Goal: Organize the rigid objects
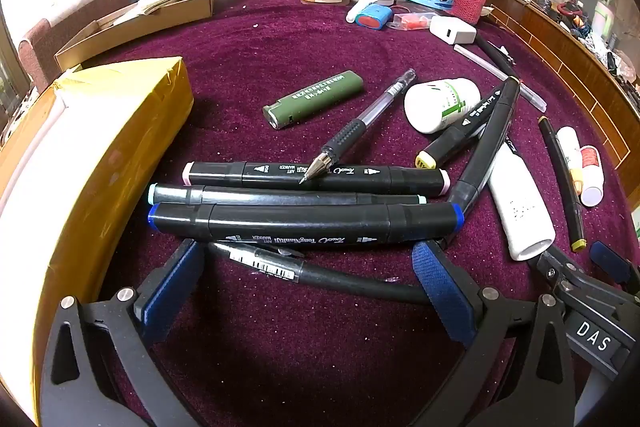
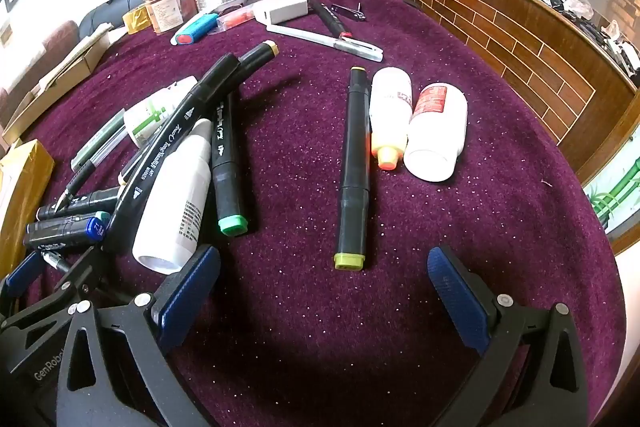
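Table [image 2: 500, 211] covered in purple glittered cloth. At 6 o'clock in the left wrist view: three black markers side by side, blue-capped marker [image 1: 306, 223] nearest, teal-capped marker [image 1: 280, 195] behind it, pink-capped marker [image 1: 316, 175] farthest. Gel pen [image 1: 360, 125] tilted, tip resting on the pink-capped marker. Green lighter [image 1: 314, 100] at 12 o'clock from the markers, apart. Yellow taped box [image 1: 120, 163] at 9 o'clock. In the right wrist view, at centre: lime-capped marker [image 2: 354, 167] lying flat, orange-tipped bottle [image 2: 390, 115] touching it at 3 o'clock, white bottle [image 2: 436, 131] beside that. Jars and containers clustered at 12 o'clock.
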